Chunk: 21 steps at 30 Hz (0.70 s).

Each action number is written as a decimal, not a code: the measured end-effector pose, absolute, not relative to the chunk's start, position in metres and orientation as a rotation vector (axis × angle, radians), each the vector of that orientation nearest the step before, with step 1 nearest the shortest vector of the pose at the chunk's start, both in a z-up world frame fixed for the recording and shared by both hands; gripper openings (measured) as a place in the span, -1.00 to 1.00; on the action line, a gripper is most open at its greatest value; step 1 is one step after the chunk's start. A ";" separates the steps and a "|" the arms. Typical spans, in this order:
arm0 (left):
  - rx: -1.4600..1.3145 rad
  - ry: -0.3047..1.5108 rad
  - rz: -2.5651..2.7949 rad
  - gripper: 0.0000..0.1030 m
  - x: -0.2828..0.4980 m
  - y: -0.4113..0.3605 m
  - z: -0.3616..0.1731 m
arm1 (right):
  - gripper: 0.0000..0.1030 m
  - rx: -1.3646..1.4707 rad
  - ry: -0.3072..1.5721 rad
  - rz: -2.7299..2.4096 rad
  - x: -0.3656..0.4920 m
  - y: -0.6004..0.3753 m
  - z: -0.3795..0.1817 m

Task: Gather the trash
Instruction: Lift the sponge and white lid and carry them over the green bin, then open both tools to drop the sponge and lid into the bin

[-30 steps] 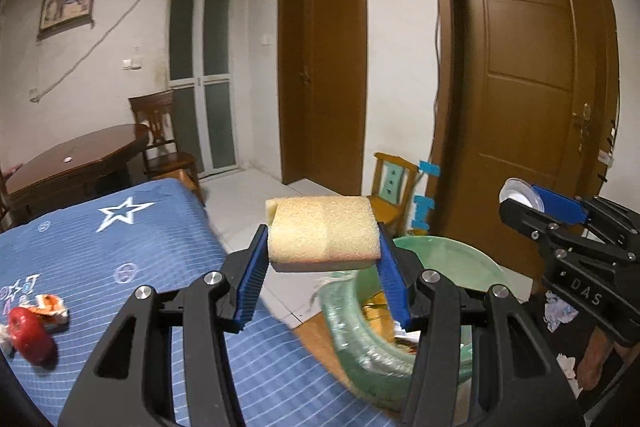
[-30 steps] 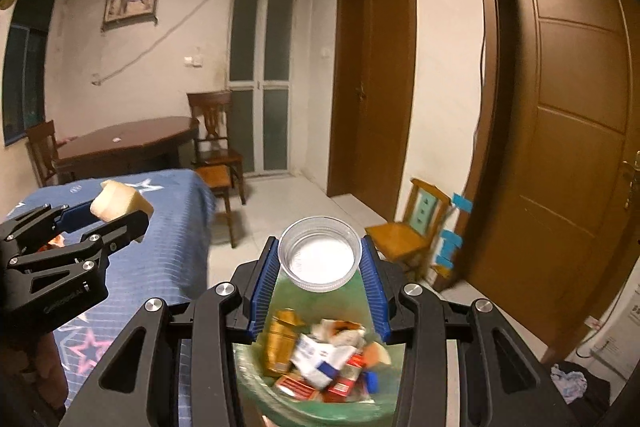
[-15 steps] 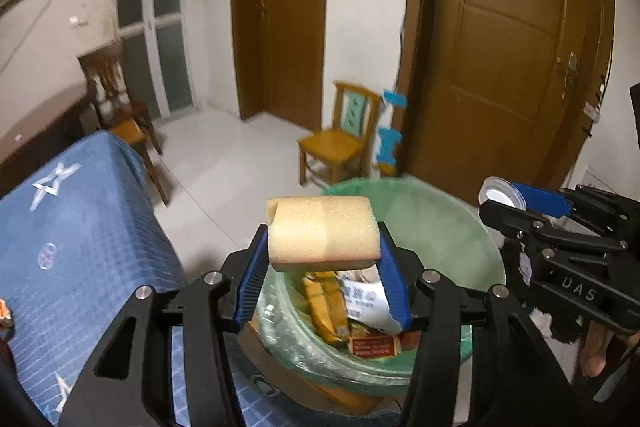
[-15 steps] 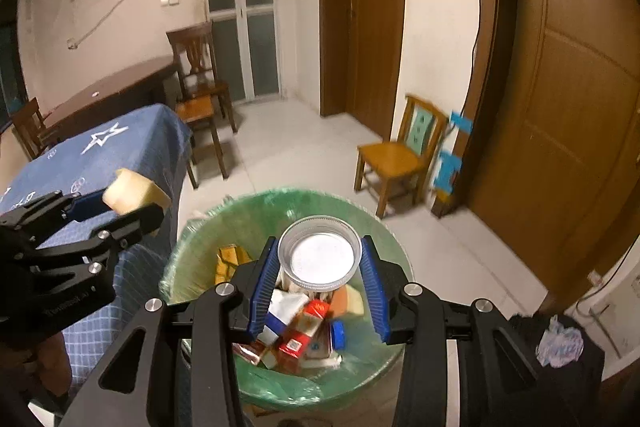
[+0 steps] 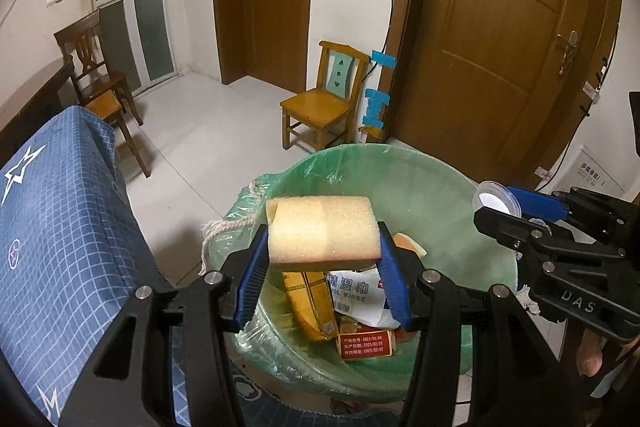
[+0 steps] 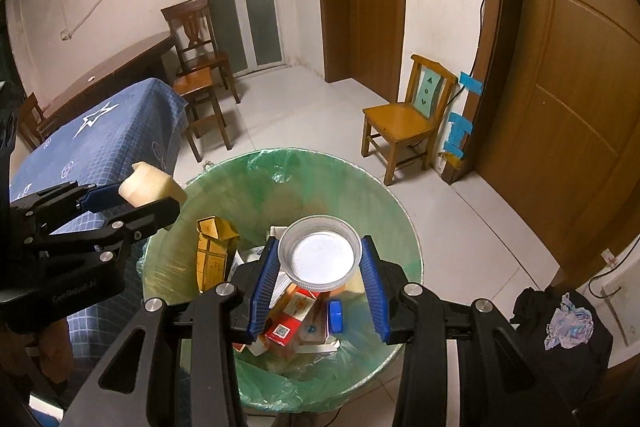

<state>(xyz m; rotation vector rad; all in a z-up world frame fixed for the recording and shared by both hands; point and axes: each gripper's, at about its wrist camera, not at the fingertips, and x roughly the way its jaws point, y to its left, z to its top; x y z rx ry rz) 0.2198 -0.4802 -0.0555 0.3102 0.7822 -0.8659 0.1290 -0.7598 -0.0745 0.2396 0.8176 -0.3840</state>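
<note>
I'm well into the collecting, judging by the bin (image 6: 404,227): its green liner already holds a heap of cartons, a wipes packet and a blue cap. What's left for this trip is the drop itself; neither piece I'm carrying has gone in yet. Whether more trash lies elsewhere I can't tell from here, since only a corner of the blue bed cover (image 5: 60,227) shows.

My left tool (image 5: 322,259) is about half open, its blue pads clamped on the ends of a yellow foam sponge (image 5: 322,229). The sponge sits crosswise between the fingertips, and straight below and beyond it lies the open mouth of the bin, near its left rim. In the right wrist view the left tool comes in from the left, its sponge just at the bin's edge rather than over the middle.

My right tool (image 6: 320,267) is closed down to a narrow gap on a clear plastic cup (image 6: 320,255), gripped by its sides with the mouth facing the camera. Directly under it is the pile of trash, near the bin's centre.

Both tools tilt steeply downward, side by side, the right one just beside the left. I judge the cup can fall clean; the sponge might want a nudge inward first so it doesn't catch the liner's rim.
</note>
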 end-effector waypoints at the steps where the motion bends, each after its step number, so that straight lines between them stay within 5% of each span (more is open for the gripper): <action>1: 0.311 0.784 -0.866 -0.03 0.221 -0.481 -0.056 | -0.19 0.239 0.816 -0.385 0.129 -0.760 -0.074; 5: 0.316 0.785 -0.864 0.11 0.222 -0.484 -0.055 | -0.19 0.237 0.813 -0.385 0.129 -0.759 -0.076; 8: 0.322 0.773 -0.854 0.67 0.222 -0.486 -0.055 | 0.39 0.242 0.795 -0.397 0.124 -0.759 -0.071; 21: 0.320 0.730 -0.843 0.67 0.208 -0.465 -0.042 | 0.39 0.263 0.669 -0.405 0.086 -0.741 -0.036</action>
